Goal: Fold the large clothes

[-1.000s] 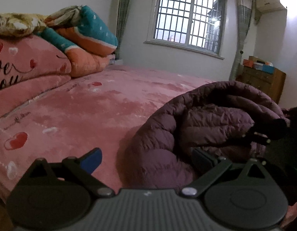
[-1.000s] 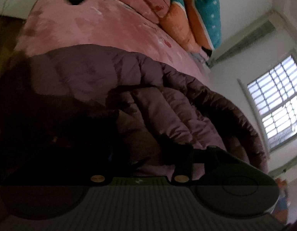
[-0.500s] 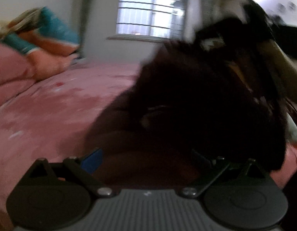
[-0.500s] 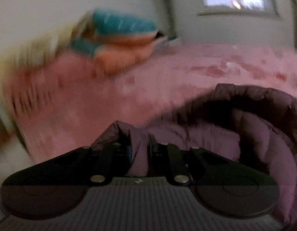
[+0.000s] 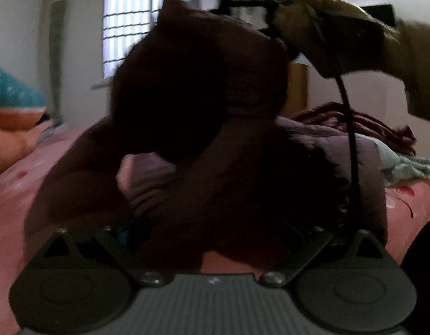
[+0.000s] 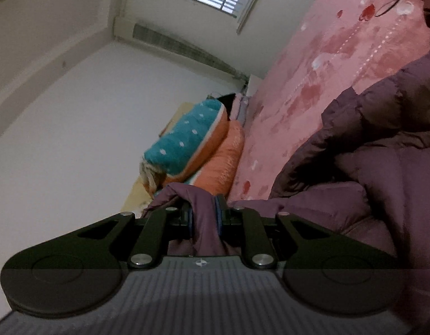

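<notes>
A dark purple quilted down jacket [image 5: 203, 117] lies bunched on the pink bed [image 5: 8, 201] and part of it hangs lifted in front of the left wrist view. My right gripper [image 6: 204, 217] is shut on a fold of the jacket [image 6: 368, 201] and holds it up, tilted sideways. The right gripper also shows at the top right of the left wrist view [image 5: 273, 8], held by a hand. My left gripper [image 5: 212, 231] is open, low, its fingers wide apart against the jacket's bottom; the fingertips are hidden in dark cloth.
Teal and orange pillows [image 6: 192, 148] are stacked at the head of the bed. More folded clothes [image 5: 393, 150] lie on the bed to the right. A barred window [image 5: 128, 33] is on the far wall. A cable [image 5: 351, 145] hangs from the right gripper.
My right gripper has closed on a jacket fold and lifted it high, rotating sideways. The jacket rose and now fills the left wrist view. My left gripper moved closer to the jacket, still open.
</notes>
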`<act>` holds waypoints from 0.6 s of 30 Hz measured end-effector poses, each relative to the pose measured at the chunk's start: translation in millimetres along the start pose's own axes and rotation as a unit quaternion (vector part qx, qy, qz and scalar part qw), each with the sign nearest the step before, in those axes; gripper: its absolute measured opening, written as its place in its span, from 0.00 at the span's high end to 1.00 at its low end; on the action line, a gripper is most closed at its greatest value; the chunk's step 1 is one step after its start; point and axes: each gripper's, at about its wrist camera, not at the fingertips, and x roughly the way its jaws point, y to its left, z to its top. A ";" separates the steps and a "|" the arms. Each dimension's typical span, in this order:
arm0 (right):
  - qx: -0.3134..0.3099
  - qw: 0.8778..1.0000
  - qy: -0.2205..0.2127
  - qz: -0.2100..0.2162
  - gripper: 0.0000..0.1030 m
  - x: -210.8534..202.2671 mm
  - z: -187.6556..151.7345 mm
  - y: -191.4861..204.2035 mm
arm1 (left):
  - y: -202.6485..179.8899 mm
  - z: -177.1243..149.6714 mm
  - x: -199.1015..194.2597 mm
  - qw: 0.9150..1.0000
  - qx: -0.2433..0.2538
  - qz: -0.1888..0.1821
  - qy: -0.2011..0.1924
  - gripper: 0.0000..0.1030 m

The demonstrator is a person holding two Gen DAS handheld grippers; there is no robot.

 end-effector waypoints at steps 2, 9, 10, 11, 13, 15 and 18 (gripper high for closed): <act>-0.003 1.000 -0.001 0.001 0.81 -6.6 -1.5 -0.9 | -13.3 0.5 13.8 0.999 0.036 0.006 -0.007 0.07; -0.002 1.000 -0.008 0.010 0.81 -17.1 0.2 1.8 | -18.2 11.7 56.5 0.995 0.094 0.029 -0.017 0.32; 0.000 1.000 -0.010 0.012 0.81 -19.2 -0.3 0.8 | -16.6 12.7 60.2 0.995 0.092 0.027 -0.013 0.46; 0.001 1.000 -0.013 0.012 0.81 -22.5 -0.1 1.0 | -11.6 12.9 60.9 0.995 0.091 0.026 -0.009 0.54; 0.014 1.000 -0.021 0.017 0.81 -28.0 -1.4 -3.1 | -7.2 13.6 61.4 0.995 0.090 0.037 -0.005 0.80; 0.019 0.999 -0.031 0.020 0.82 -35.1 -1.4 -3.4 | 1.1 20.0 54.7 0.997 0.064 0.052 -0.011 0.88; 0.029 0.998 -0.045 0.029 0.82 -43.5 -2.7 -5.3 | 10.6 33.2 36.5 0.995 0.048 0.077 -0.029 0.92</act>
